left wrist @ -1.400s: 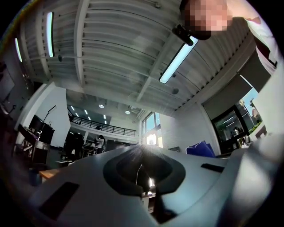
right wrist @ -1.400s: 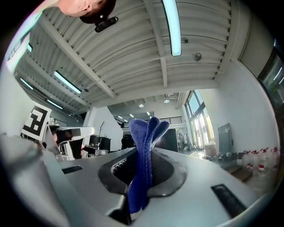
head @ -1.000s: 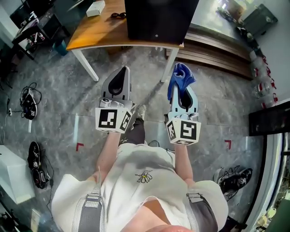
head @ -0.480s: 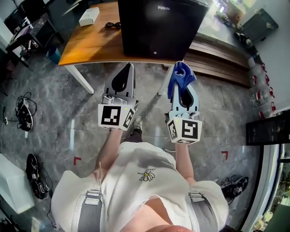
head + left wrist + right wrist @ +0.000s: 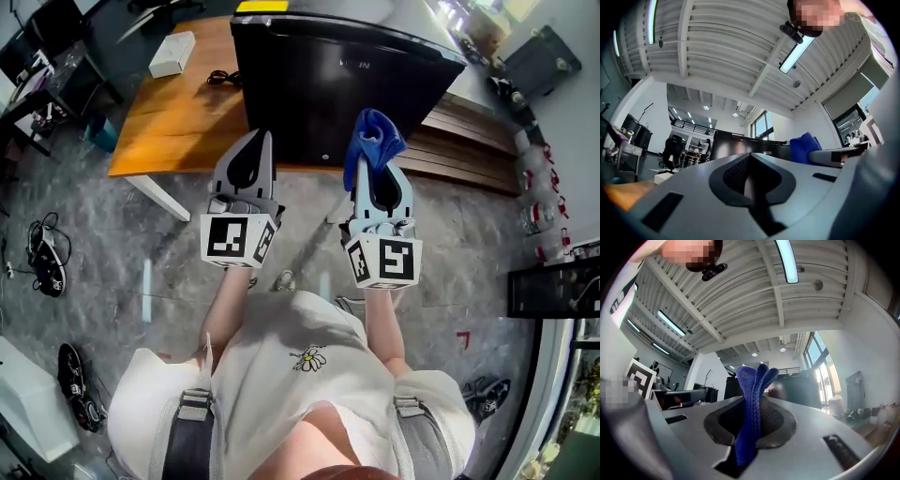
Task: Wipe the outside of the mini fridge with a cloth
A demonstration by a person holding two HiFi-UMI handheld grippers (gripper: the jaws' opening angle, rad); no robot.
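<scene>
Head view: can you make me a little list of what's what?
mini fridge: black, standing on the wooden table
cloth: blue, pinched in the right tongs
left tongs: shut, holding nothing
wiping: not begun; the cloth looks short of the mini fridge

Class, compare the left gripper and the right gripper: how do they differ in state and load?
The left gripper has its jaws shut and empty; the right gripper has its jaws shut on a blue cloth. The left gripper's tip is bare; the cloth bunches over the right gripper's tip. Both point toward the black mini fridge.
</scene>
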